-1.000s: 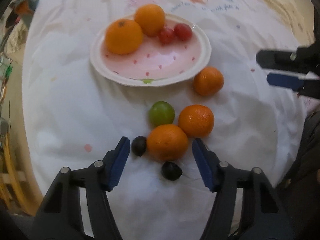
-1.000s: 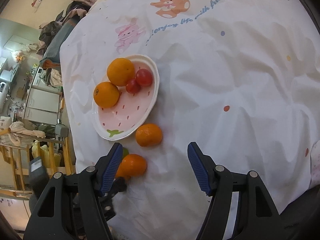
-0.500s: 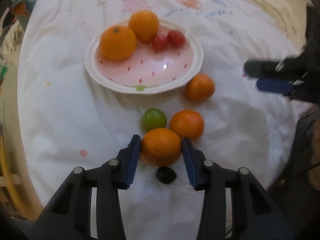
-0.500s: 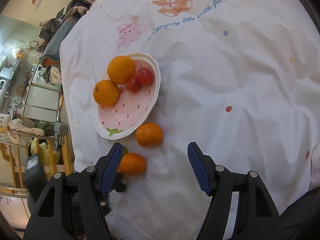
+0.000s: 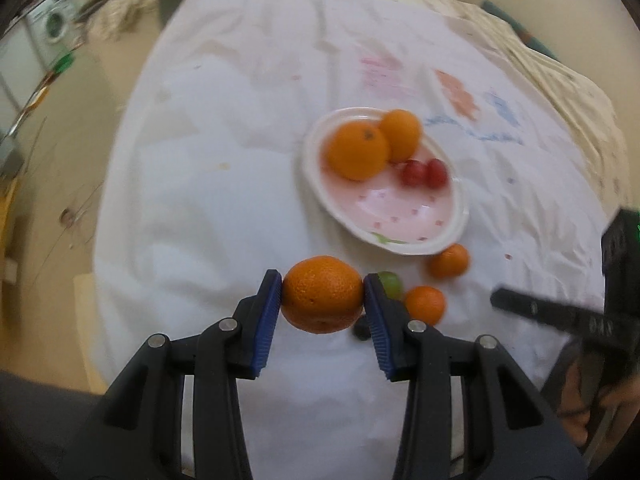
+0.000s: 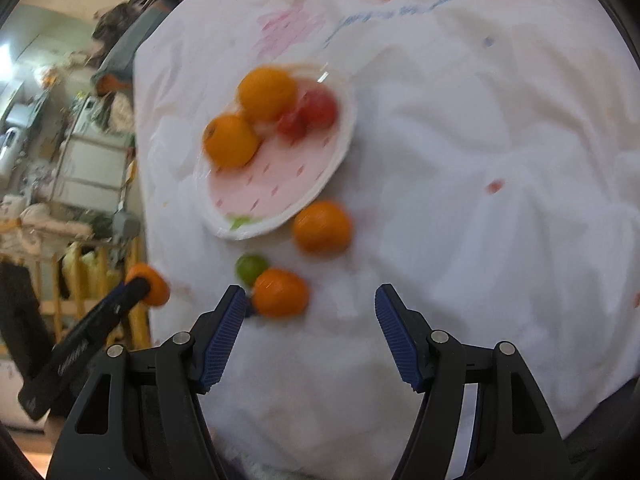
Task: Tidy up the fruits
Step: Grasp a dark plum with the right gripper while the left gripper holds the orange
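My left gripper [image 5: 323,294] is shut on an orange [image 5: 322,294] and holds it above the white tablecloth, left of the fruit pile. It also shows in the right wrist view [image 6: 147,285]. A pink strawberry plate [image 5: 416,236] holds two oranges [image 5: 358,150] and two red tomatoes [image 5: 424,172]. On the cloth lie a green lime [image 5: 390,282], two oranges [image 5: 425,305] [image 5: 449,260] and a dark plum [image 5: 361,327]. My right gripper [image 6: 308,330] is open and empty, just in front of an orange [image 6: 280,292] and the lime [image 6: 250,268].
The round table's white cartoon-print cloth [image 5: 224,184] drops off at the left and near edges. Shelves and household clutter [image 6: 80,168] stand beyond the table's left side. The right gripper's arm [image 5: 560,312] shows at the right of the left wrist view.
My left gripper has closed on the nearest orange and lifted it up and to the left off the cloth. My right gripper moved closer to the remaining fruit, staying open.
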A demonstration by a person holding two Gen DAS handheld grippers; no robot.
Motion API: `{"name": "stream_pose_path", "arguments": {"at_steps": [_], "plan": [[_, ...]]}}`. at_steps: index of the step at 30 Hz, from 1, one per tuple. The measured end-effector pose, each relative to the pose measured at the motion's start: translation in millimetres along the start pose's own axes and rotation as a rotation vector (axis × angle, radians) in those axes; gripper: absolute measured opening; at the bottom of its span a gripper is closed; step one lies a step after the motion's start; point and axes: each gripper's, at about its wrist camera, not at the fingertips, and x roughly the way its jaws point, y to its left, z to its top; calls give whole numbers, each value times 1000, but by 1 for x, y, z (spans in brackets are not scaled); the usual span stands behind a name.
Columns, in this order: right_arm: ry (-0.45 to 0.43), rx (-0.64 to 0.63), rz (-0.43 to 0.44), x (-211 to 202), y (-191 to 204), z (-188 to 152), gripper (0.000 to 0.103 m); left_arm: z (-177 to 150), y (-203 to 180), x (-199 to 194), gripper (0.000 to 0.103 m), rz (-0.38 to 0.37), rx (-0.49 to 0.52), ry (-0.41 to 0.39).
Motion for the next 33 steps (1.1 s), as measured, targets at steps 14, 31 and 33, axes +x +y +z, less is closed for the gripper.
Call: {"name": "stream_pose_path", "arguments": {"at_steps": [14,31,33], "plan": [[112,147,45,70,28,-20,37,3,14,-2,38,-20,-82,1],[34,232,62,81,19,-24,25,4,21,-2,38,-35,-130,18],[35,207,73,71,20,-27,25,4,20,-2,38,-27,-128,14]]}}
